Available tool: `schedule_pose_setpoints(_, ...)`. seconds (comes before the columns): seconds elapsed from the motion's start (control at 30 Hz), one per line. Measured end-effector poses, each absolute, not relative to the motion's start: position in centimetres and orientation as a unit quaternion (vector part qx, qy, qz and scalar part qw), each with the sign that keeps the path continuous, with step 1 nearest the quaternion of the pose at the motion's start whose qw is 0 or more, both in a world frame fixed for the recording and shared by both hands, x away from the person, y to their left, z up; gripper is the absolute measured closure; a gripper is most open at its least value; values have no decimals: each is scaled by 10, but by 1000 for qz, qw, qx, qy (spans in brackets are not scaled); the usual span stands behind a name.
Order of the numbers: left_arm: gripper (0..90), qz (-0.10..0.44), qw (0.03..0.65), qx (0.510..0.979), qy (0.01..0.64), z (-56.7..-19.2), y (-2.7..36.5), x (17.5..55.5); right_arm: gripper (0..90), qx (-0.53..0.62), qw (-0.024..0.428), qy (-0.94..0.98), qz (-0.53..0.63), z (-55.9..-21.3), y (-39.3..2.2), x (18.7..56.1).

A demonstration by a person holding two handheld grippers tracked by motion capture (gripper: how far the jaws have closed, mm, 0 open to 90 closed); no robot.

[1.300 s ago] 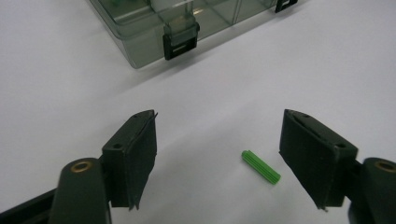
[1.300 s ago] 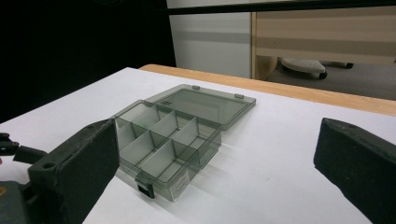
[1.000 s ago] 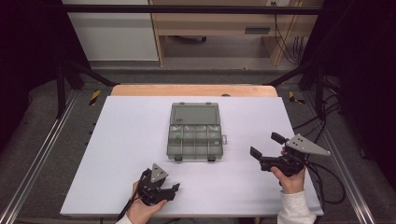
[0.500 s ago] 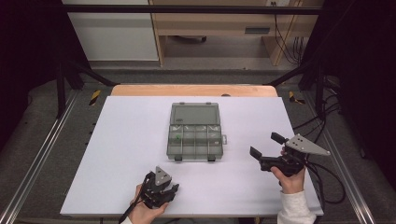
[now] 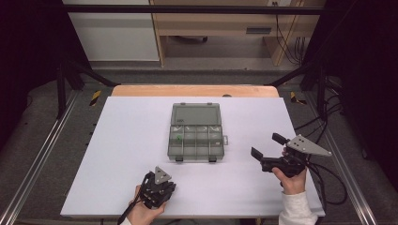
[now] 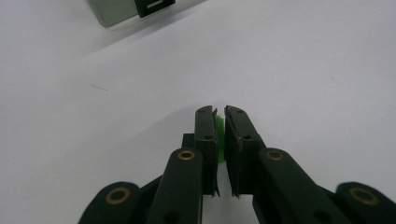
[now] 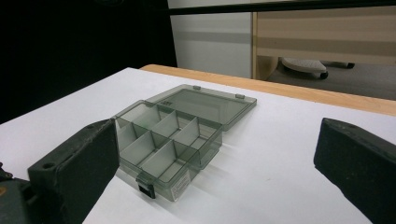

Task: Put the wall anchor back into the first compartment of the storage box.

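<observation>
White board covered the table [image 5: 117,140], with a strip of bare wood along its far edge and a dark floor all round. Nearest the camera, at the front edge, the left gripper [image 5: 157,188] pointed down at the surface in the person's hand. Its jaws had just been closing and stood almost together, a small green piece [image 6: 219,135] pinched between the pads in the left gripper view. What that piece was could not be told; it was a thin sliver of bright green between the black fingers [image 6: 205,135], right at the white surface.

To the right and a little farther off, the right gripper [image 5: 268,149] was held level above the table by the person's other hand, a white sleeve at the wrist. Its jaws were spread wide with nothing between them, and they pointed across toward the middle of the table.

Beyond both, near the centre, lay a smoky clear compartment box [image 5: 196,140] with its lid [image 5: 196,114] folded flat open on the far side. Dividers split the tray into small cells, and a green speck [image 5: 179,138] showed in one cell on its left side in the high view. The box sat well apart from either gripper.

Farthest back stood a wooden bench [image 5: 211,21] and loose cables [image 5: 287,33] on the floor.
</observation>
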State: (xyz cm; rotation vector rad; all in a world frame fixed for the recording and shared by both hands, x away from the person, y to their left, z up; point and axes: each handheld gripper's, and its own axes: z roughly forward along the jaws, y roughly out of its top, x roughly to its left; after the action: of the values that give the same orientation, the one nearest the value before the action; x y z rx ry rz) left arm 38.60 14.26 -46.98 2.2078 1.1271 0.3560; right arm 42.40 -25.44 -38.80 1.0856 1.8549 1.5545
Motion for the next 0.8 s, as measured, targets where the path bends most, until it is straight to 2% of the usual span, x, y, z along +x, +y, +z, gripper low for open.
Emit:
schedule_pose_setpoints(0.37, 838, 122, 315, 843, 419, -468, 145, 387, 5, 397, 241, 679, 568, -388, -254, 424)
schedule_pose_setpoints(0.8, 839, 133, 348, 831, 413, -454, 150, 388, 5, 396, 241, 680, 568, -388, -254, 424)
